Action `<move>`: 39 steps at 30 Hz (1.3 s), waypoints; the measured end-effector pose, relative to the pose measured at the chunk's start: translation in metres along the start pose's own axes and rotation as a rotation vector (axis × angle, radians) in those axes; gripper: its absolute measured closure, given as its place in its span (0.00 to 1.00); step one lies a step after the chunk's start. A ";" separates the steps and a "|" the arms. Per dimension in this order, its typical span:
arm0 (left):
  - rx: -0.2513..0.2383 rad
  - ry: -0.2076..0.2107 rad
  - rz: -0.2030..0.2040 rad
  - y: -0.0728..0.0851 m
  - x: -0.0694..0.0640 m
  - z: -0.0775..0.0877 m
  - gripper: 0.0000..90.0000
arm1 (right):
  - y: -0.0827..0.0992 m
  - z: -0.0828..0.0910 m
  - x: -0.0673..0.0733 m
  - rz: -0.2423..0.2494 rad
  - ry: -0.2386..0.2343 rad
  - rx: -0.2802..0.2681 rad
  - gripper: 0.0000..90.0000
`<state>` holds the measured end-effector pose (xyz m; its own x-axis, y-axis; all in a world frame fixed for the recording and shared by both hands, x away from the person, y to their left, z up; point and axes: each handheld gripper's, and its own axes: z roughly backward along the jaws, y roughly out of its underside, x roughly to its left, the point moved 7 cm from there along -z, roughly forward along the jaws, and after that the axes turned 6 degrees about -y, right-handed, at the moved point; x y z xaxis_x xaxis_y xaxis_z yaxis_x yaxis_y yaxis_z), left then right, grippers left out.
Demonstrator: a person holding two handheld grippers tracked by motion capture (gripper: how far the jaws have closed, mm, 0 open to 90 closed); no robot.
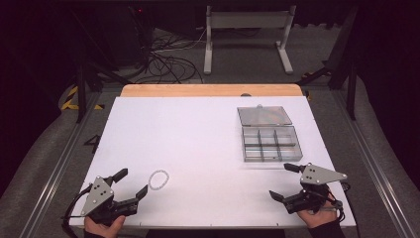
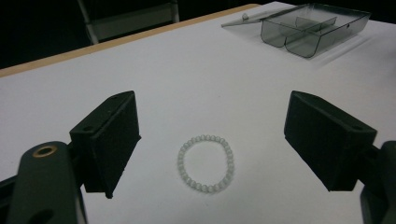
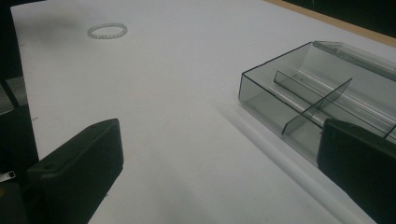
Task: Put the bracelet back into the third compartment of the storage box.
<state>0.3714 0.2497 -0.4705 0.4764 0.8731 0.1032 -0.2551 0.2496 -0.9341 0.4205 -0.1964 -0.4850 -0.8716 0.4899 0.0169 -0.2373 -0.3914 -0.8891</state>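
A small white bead bracelet (image 1: 158,179) lies flat on the white table (image 1: 198,134), near the front left. My left gripper (image 1: 132,183) is open just left of it, jaws spread wide and pointing at it. In the left gripper view the bracelet (image 2: 205,164) lies on the table a little ahead of the two black pads (image 2: 112,140), touching neither. A clear divided box (image 1: 270,143) with its lid open stands at the right. My right gripper (image 1: 286,181) is open near the front right edge, below the box, with nothing between its jaws. The right gripper view has the box (image 3: 308,100) close ahead and the bracelet (image 3: 107,31) far off.
The box's lid (image 1: 264,115) lies flat behind it. A wooden strip (image 1: 210,89) runs along the table's far edge. Beyond it stand a white frame (image 1: 247,34) and loose cables (image 1: 168,59) on the floor. Metal rails (image 1: 57,163) flank the table.
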 end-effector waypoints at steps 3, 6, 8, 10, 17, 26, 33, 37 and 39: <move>0.001 -0.005 -0.017 0.000 -0.001 0.001 0.21 | 0.000 -0.001 0.000 0.001 -0.003 0.006 0.01; 0.000 -0.007 -0.038 -0.001 -0.002 0.000 0.21 | -0.001 -0.002 0.001 0.004 -0.006 0.009 0.01; 0.002 -0.007 -0.032 -0.001 -0.003 0.000 0.21 | -0.001 -0.003 0.002 0.006 -0.010 0.010 0.01; 0.003 -0.005 -0.025 -0.001 -0.002 0.001 0.21 | -0.001 -0.004 0.002 0.004 -0.012 0.014 0.01; 0.001 0.020 0.011 -0.002 -0.002 0.003 0.22 | -0.002 -0.003 0.002 0.002 -0.017 0.016 0.03; -0.005 0.010 -0.013 -0.003 -0.003 0.003 0.22 | -0.002 -0.004 0.003 0.000 -0.029 0.023 0.04; -0.009 0.018 0.002 -0.004 -0.003 0.005 0.21 | -0.008 -0.006 0.005 0.007 -0.039 0.029 0.05; -0.007 0.010 -0.008 -0.004 -0.002 0.005 0.22 | -0.012 -0.009 0.007 0.011 -0.051 0.032 0.05; -0.009 0.010 -0.004 -0.004 -0.002 0.005 0.22 | -0.016 -0.012 0.008 0.011 -0.060 0.029 0.05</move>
<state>0.3672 0.2489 -0.4651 0.4856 0.8680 0.1037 -0.2454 0.2492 -0.9368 0.4226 -0.1774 -0.4759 -0.8982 0.4382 0.0351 -0.2389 -0.4194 -0.8758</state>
